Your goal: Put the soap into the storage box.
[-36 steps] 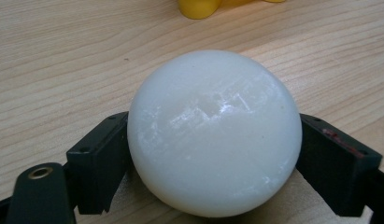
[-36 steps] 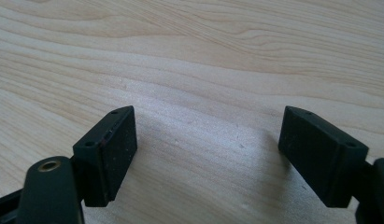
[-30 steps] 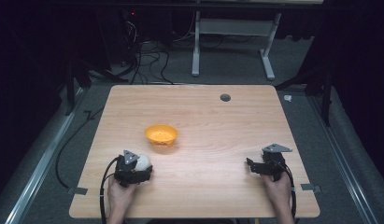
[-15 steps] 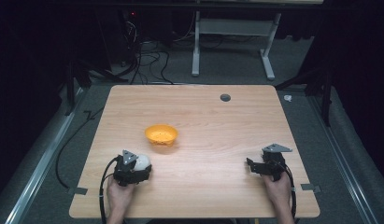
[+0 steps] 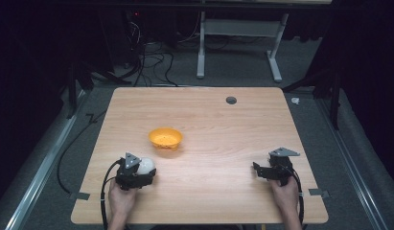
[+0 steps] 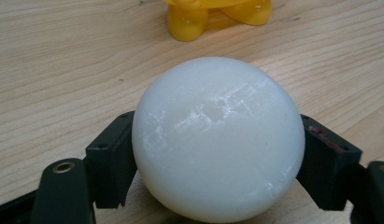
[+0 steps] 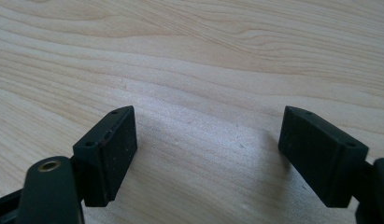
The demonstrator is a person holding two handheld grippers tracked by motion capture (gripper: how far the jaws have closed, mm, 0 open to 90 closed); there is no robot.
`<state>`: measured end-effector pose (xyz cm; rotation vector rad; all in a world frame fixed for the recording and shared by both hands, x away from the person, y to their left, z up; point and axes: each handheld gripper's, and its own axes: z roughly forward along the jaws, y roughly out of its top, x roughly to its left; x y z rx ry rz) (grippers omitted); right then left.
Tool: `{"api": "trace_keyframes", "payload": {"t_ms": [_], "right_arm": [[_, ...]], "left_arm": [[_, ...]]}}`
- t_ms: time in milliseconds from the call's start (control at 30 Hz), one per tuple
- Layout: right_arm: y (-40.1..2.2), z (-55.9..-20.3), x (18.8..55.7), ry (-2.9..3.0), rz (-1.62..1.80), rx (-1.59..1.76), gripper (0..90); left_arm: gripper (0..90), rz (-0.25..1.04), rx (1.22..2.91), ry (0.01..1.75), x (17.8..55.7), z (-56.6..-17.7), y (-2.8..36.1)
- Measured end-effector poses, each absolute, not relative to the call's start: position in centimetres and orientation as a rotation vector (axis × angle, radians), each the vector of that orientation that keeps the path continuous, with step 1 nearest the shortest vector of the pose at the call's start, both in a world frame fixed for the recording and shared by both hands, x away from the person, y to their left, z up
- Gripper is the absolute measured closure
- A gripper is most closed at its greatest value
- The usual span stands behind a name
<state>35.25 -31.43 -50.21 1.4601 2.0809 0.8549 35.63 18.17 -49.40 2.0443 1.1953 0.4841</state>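
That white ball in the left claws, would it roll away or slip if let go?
Probably yes: the white ball looks fully round, so it would likely roll on the flat table. Its glossy surface suggests slipperiness, and the left gripper touches it at two small side patches.

Cut off and hidden
Yellow bowl (image 6: 221, 14) cropped by top edge; white ball (image 6: 217, 140) underside hidden, table contact unclear.

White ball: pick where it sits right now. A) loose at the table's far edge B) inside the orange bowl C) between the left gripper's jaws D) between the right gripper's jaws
C: the white ball sits between the two black jaws of the left gripper, short of the orange bowl; the right gripper stands open over bare wood.
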Motion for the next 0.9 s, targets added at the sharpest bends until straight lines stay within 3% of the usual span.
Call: {"api": "trace_keyframes", "payload": {"t_ms": [900], "right_arm": [[-31.4, -50.2, 35.2, 2.081, 0.855, 1.460, 20.4]], "left_arm": [[24.4, 0.453, 2.037, 1.128, 35.6, -46.8, 17.7]]}}
